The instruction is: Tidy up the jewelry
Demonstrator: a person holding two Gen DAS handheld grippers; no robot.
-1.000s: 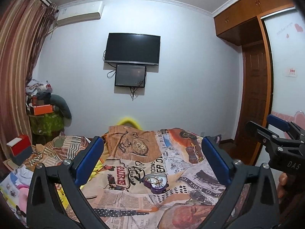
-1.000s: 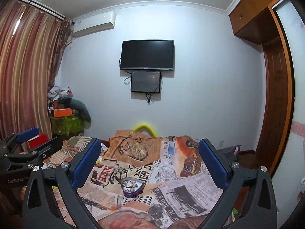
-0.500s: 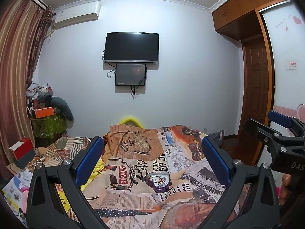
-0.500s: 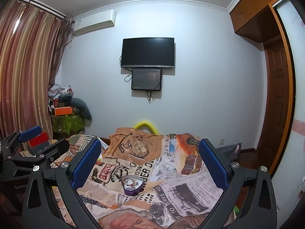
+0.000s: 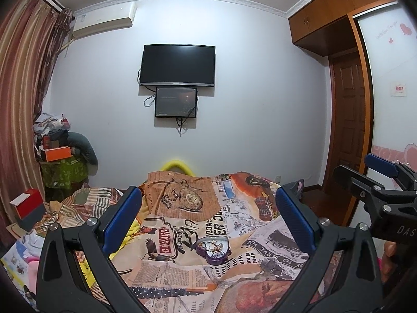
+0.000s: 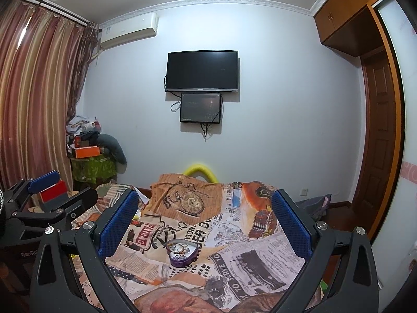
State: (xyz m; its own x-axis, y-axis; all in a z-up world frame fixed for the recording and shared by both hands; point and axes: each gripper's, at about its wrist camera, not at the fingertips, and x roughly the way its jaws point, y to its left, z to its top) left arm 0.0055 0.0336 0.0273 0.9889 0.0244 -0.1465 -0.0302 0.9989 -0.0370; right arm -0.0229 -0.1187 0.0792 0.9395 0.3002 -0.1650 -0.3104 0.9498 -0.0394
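Note:
A purple heart-shaped box [image 5: 214, 249] with several pieces of jewelry in it lies open on the newspaper-print bedspread [image 5: 182, 268]. It also shows in the right wrist view [image 6: 182, 252]. My left gripper [image 5: 208, 217] is open and empty, held well above and short of the box. My right gripper [image 6: 203, 215] is open and empty too, at a similar height. Each gripper shows at the edge of the other's view: the right one [image 5: 383, 180] and the left one [image 6: 49, 195].
The bed fills the foreground. A red and white box [image 5: 26, 204] sits at the left of the bed. A cluttered stand with an orange box [image 5: 57, 154] stands by the curtain. A TV [image 5: 178, 65] hangs on the far wall. A wooden door [image 5: 349, 130] is at the right.
Both grippers have tilted slightly, so the bed and box sit a little differently in view. Both stay open and empty.

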